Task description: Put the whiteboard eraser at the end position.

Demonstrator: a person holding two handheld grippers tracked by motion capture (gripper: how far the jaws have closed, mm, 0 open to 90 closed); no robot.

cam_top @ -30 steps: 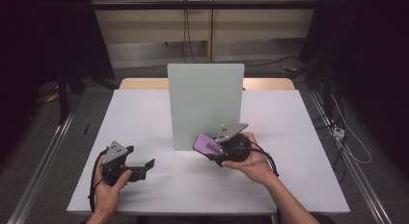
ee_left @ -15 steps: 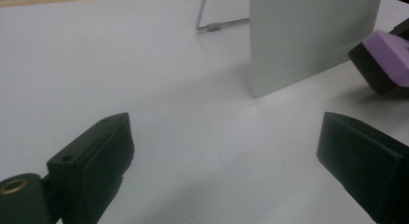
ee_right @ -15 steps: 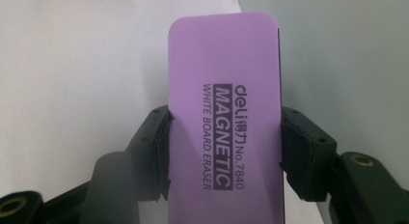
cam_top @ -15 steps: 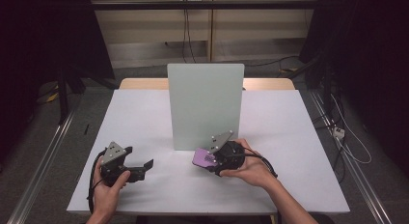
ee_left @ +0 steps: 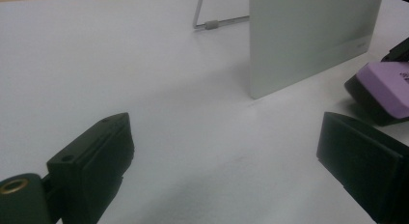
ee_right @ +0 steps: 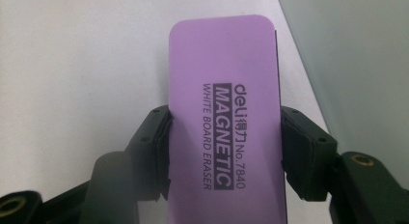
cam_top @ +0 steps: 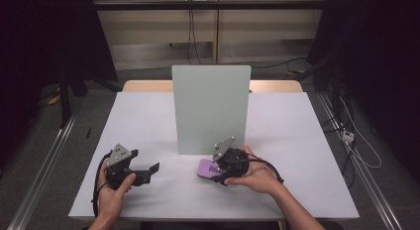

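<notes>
**Figure: Purple whiteboard eraser held low at the foot of the upright board**

High view. I had the right gripper [cam_top: 218,170] down near the table [cam_top: 148,116], just in front of the pale upright board [cam_top: 210,108], with the eraser [cam_top: 208,168] lying flat between its jaws. The left gripper [cam_top: 148,171] sat well apart at my left, carrying nothing. I judged the step to be either setting the eraser down or bringing it to the board; the next move called for a steady wrist so that the pad met its surface squarely. Whether the eraser touched the table I could not tell from here.

Left gripper view. The left gripper [ee_left: 222,171] had its jaws spread wide over bare table. The eraser [ee_left: 386,84] was cut off at the right edge; the board [ee_left: 308,35] and its wire stand [ee_left: 212,23] rose beyond.

Right gripper view. The right gripper [ee_right: 224,151] was clamped on the eraser's [ee_right: 224,113] long sides, its printed label facing the camera. The board [ee_right: 357,64] stood just beside it. The eraser's underside and near end were hidden.
</notes>
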